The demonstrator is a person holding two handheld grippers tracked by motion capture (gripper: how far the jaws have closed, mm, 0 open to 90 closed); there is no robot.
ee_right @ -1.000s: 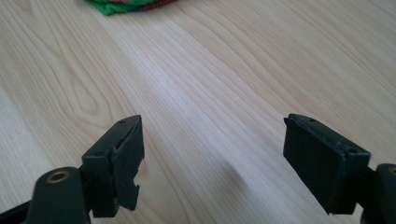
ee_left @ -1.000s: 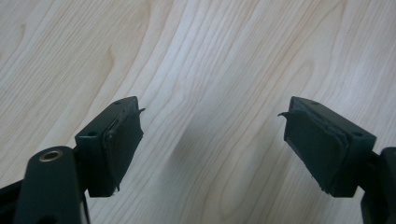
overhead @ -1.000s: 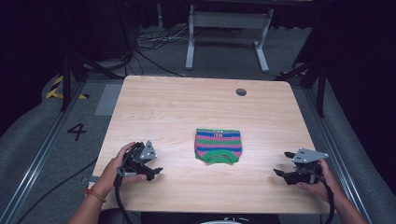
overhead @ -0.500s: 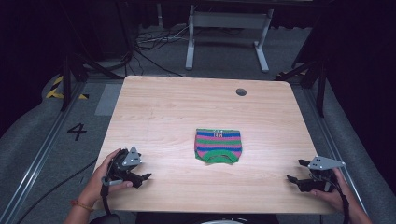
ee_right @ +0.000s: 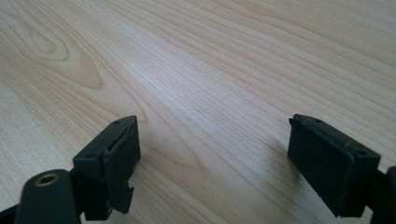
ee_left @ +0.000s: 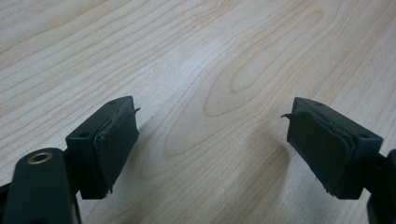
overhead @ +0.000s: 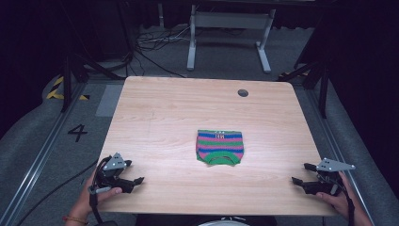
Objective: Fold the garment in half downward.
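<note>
A folded striped garment [overhead: 219,148], knitted in green, pink and blue bands, lay flat on the desk [overhead: 164,113], a little toward the near side and slightly right of the middle. Its neckline or hem curved along the edge nearest the person, and a small label showed on the far edge. Nothing touched it.

The left gripper [overhead: 137,181] sat low over the near left corner of the desk, well apart from the garment, held in the person's left hand [overhead: 89,200]. Its jaws pointed toward the right and stood wide open with nothing between them. In the left gripper view, the left gripper [ee_left: 210,140] showed two black padded jaws spread far apart above bare wood grain, each casting a soft shadow on the surface.

The right gripper [overhead: 300,174] sat at the near right edge of the desk, also well apart from the garment, held in the person's right hand [overhead: 341,200]. Its jaws pointed toward the left, facing the garment, and were wide open and empty. In the right gripper view, the right gripper [ee_right: 212,144] showed the same spread of black jaws over plain light wood.

A small round grommet hole [overhead: 243,92] sat near the far right edge of the desk. Beyond the desk, a grey metal frame [overhead: 229,28] and loose cables [overhead: 150,42] lay on the dark floor, and a painted number four [overhead: 77,133] marked the floor to the left.
</note>
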